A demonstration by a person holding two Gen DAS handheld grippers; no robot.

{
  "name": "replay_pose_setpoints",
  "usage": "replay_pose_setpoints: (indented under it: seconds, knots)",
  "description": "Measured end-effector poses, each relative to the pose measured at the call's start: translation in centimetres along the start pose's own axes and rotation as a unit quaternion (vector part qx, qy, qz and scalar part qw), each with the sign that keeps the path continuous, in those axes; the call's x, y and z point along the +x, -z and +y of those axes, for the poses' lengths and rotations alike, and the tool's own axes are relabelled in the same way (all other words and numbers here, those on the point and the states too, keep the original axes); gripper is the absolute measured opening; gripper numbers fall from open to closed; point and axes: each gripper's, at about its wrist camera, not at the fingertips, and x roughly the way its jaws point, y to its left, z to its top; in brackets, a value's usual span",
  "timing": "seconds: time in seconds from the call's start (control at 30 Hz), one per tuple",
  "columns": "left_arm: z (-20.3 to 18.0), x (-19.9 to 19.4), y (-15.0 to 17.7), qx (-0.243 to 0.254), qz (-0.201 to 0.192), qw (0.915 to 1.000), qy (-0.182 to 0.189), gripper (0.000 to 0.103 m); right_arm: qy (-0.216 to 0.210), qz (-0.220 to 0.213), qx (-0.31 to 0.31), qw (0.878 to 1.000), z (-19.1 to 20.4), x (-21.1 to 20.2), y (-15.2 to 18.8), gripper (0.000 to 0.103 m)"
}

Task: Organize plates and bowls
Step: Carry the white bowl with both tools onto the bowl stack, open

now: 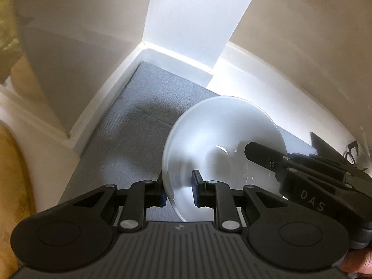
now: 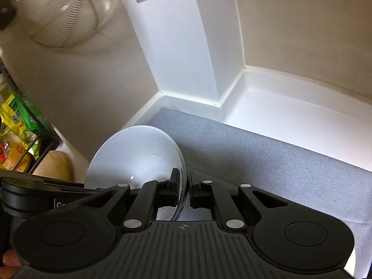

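A white bowl (image 1: 216,127) is held tilted on edge above a grey mat (image 1: 130,125). My left gripper (image 1: 178,191) straddles its near rim, one finger on each side, with a visible gap around the rim. In the right wrist view the same bowl (image 2: 132,153) shows at the left. My right gripper (image 2: 184,190) is shut on the bowl's rim, pinching it between its pads. The right gripper also shows in the left wrist view (image 1: 251,151), reaching in from the right over the bowl.
The mat (image 2: 255,162) lies on a white counter (image 2: 290,116) in a corner with a white pillar (image 2: 181,46) and beige walls. A wire mesh basket (image 2: 67,9) hangs upper left. A rack with colourful packets (image 2: 18,134) stands at left.
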Motion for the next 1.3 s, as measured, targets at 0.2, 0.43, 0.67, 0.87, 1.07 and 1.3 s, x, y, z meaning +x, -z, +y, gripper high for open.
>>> replay_pose_setpoints:
  seconds: [0.2, 0.43, 0.67, 0.87, 1.07, 1.3]
  knots:
    - [0.6, -2.9, 2.3, -0.001, -0.017, 0.9998, -0.004, 0.023, -0.005, -0.012, -0.014, 1.0, 2.0, -2.1, 1.1, 0.009]
    - [2.4, -4.8, 5.2, -0.017, -0.012, 0.9998, -0.004, 0.023, -0.016, -0.005, -0.031, 0.999, 4.5, -3.2, 3.0, 0.009]
    - [4.5, -6.8, 7.5, -0.029, -0.01, 0.9995, -0.012, 0.023, -0.031, 0.006, -0.05, 0.998, 7.3, -4.1, 4.8, 0.009]
    - [6.2, -7.9, 9.5, -0.04, -0.003, 0.999, -0.02, 0.023, -0.046, 0.02, -0.059, 0.997, 9.1, -4.2, 6.1, 0.009]
    - [7.5, -7.5, 11.0, -0.054, 0.018, 0.9982, -0.018, 0.022, -0.049, 0.038, -0.069, 0.996, 10.3, -3.8, 7.3, 0.009]
    - [7.1, -6.9, 11.4, -0.043, 0.029, 0.9986, -0.014, 0.023, -0.039, 0.04, -0.069, 0.996, 10.1, -3.6, 7.9, 0.008]
